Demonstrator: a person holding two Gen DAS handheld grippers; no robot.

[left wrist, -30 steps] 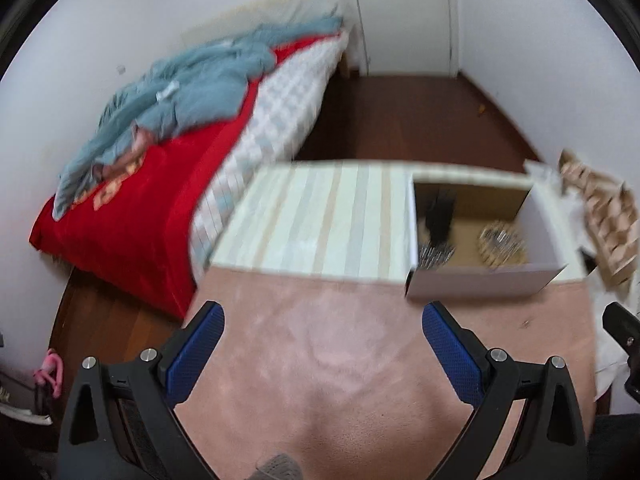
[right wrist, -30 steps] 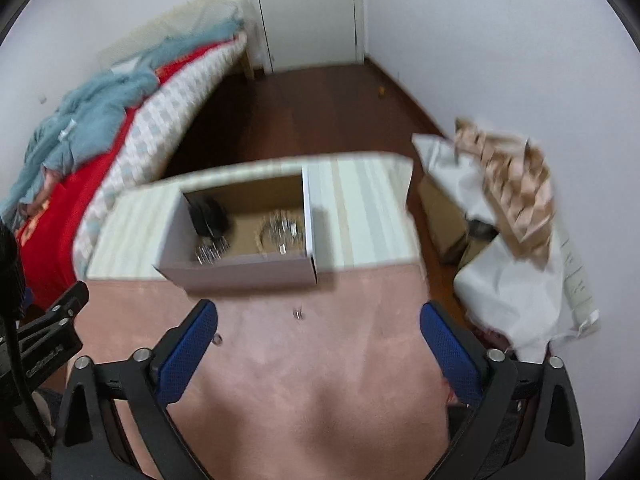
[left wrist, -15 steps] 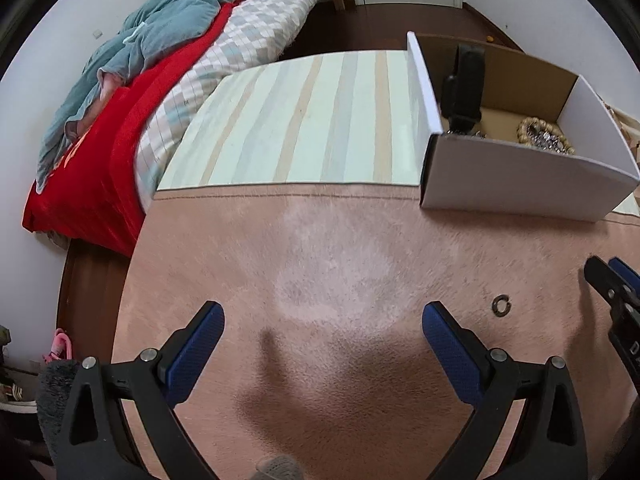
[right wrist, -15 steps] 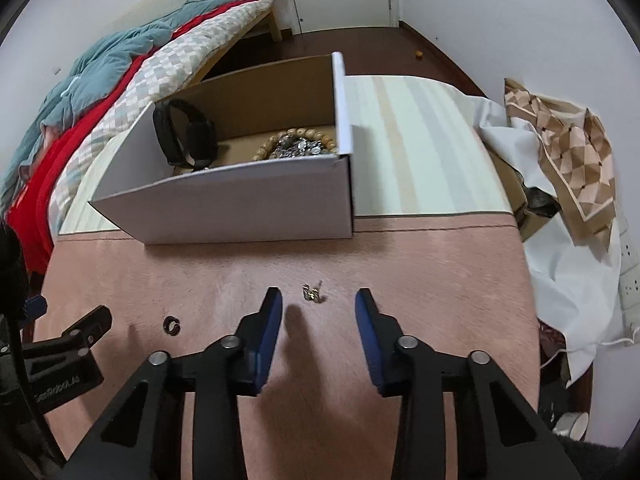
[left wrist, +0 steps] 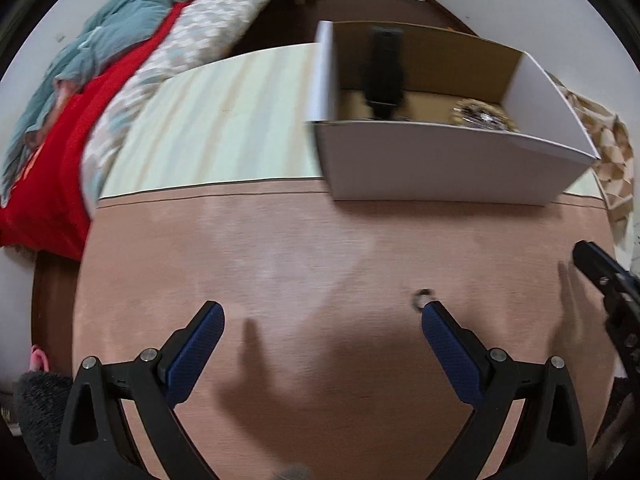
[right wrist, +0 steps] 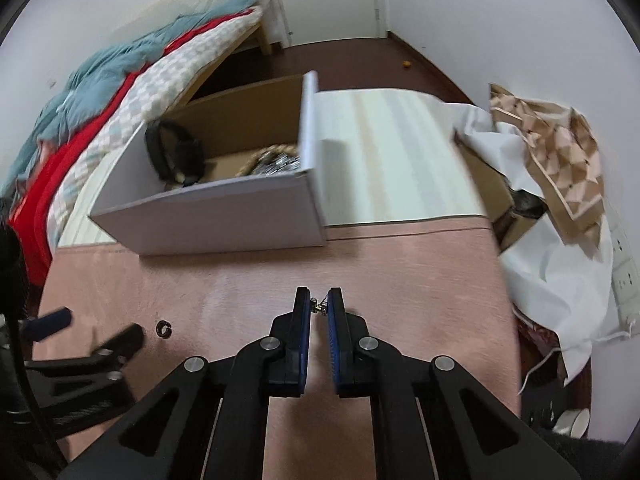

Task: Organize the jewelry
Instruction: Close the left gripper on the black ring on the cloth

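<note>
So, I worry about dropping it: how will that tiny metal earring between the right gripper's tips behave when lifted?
The earring looks tiny and stiff, probably very light. It sits only at the tips of the right gripper, so it may slip or twist out.

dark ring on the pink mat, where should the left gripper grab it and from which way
Across its rim, coming from above. The dark ring lies flat on the pink mat, off the right fingertip of the open left gripper, so shift right until the fingers straddle it.
</note>
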